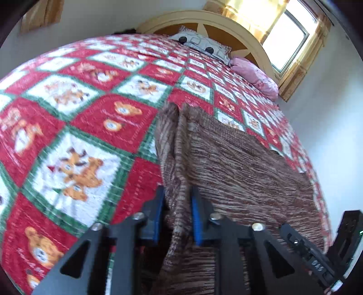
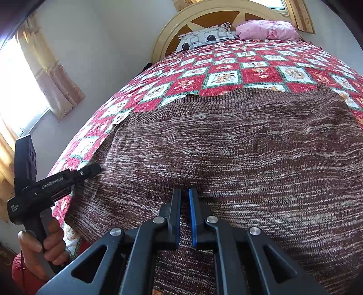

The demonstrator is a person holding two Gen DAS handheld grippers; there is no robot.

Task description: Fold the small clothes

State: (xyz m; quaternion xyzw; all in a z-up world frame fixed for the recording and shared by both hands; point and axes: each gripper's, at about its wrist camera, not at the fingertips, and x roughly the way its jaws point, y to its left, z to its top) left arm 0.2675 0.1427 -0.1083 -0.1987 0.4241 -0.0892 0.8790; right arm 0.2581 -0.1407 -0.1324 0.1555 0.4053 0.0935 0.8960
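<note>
A brown marled knit garment (image 1: 236,163) lies on the bed's red, white and green bear-print quilt (image 1: 90,109). My left gripper (image 1: 177,199) is shut on a bunched fold at the garment's left edge, lifted a little off the quilt. In the right wrist view the garment (image 2: 249,140) spreads wide across the quilt (image 2: 226,68). My right gripper (image 2: 185,199) is shut on the garment's near edge, cloth pinched between its blue pads. The left gripper body shows at the garment's left side (image 2: 68,179), its fingertips hidden in the cloth.
At the head of the bed stand a cream arched headboard (image 2: 204,13), a patterned grey pillow (image 2: 204,37) and a pink pillow (image 2: 267,29). Curtained windows are at left (image 2: 27,86) and far right (image 1: 288,38). White walls flank the bed.
</note>
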